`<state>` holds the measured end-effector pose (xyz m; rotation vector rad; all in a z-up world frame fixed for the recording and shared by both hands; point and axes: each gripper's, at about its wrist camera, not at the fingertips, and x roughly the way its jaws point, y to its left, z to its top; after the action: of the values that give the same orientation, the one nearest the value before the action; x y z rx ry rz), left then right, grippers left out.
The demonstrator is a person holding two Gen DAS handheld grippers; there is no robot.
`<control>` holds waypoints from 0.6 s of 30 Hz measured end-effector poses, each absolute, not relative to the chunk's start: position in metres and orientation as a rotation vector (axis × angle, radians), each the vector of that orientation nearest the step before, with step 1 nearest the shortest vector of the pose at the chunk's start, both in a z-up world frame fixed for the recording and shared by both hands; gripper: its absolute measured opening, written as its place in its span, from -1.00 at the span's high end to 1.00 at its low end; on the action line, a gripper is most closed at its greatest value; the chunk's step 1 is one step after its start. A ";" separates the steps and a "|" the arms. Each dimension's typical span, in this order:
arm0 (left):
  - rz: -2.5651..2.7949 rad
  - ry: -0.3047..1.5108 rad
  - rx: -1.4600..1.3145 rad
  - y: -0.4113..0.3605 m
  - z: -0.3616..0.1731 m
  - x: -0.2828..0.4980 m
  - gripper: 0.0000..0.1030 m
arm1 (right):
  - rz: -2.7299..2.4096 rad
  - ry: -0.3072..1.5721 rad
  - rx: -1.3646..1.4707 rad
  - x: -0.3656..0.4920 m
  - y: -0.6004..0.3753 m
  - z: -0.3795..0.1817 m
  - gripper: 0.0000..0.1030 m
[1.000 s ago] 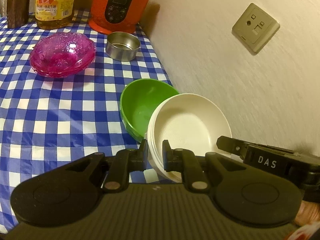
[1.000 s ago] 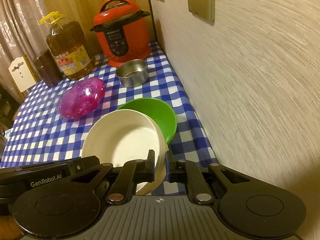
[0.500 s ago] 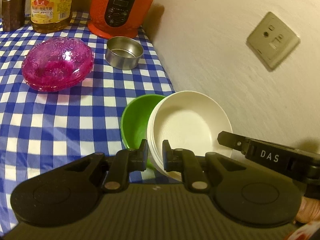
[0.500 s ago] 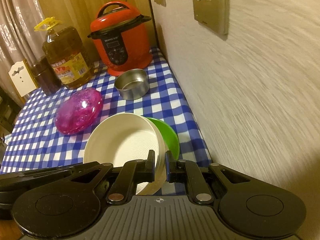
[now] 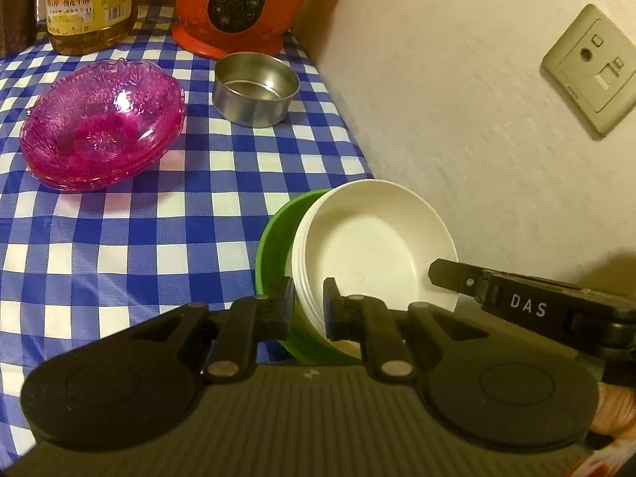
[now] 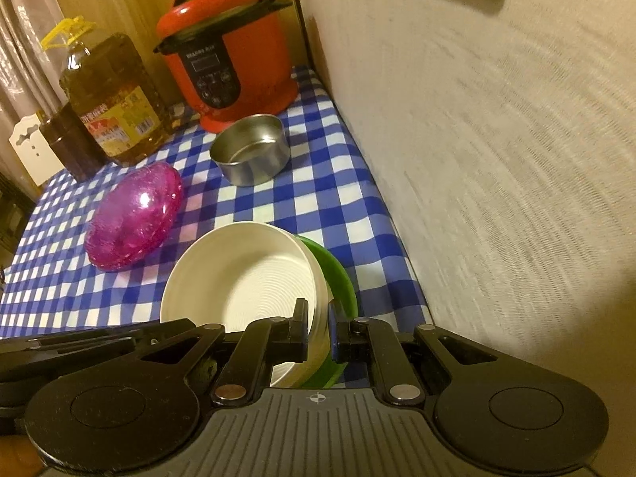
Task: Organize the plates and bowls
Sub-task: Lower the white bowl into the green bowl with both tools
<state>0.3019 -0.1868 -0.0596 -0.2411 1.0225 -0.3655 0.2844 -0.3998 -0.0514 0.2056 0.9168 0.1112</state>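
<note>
Both my left gripper (image 5: pixel 309 301) and right gripper (image 6: pixel 318 320) clamp the stack of white ribbed plastic plates (image 5: pixel 373 250), held over the green plastic bowl (image 5: pixel 274 254); setting down remains, in my judgement.

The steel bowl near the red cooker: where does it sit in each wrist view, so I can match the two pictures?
Left wrist view: the steel bowl sits upper centre, just below the red cooker and right of the pink bowls.
Right wrist view: the steel bowl sits upper centre-left, below the red cooker, up and right of the pink bowls.
Shared landmark: the red cooker, directly behind the bowl in both.
</note>
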 end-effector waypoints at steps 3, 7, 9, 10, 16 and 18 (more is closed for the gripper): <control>-0.366 1.024 -0.225 -0.188 -0.063 0.304 0.75 | 0.112 0.929 0.210 0.288 -0.400 -0.057 0.81; -0.364 1.025 -0.206 -0.191 -0.067 0.305 0.75 | 0.112 0.935 0.199 0.289 -0.398 -0.061 0.81; -0.364 1.026 -0.199 -0.192 -0.069 0.305 0.75 | 0.110 0.936 0.187 0.289 -0.396 -0.062 0.81; -0.364 1.027 -0.196 -0.192 -0.069 0.304 0.75 | 0.110 0.936 0.184 0.289 -0.396 -0.062 0.81; -0.367 1.030 -0.175 -0.194 -0.072 0.303 0.74 | 0.108 0.943 0.166 0.290 -0.395 -0.065 0.81; -0.368 1.030 -0.164 -0.196 -0.071 0.303 0.74 | 0.107 0.949 0.161 0.290 -0.394 -0.067 0.81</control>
<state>0.3029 -0.1956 -0.0714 -0.1643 1.0298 -0.3681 0.2899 -0.3941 -0.0671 0.1610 0.9489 0.1071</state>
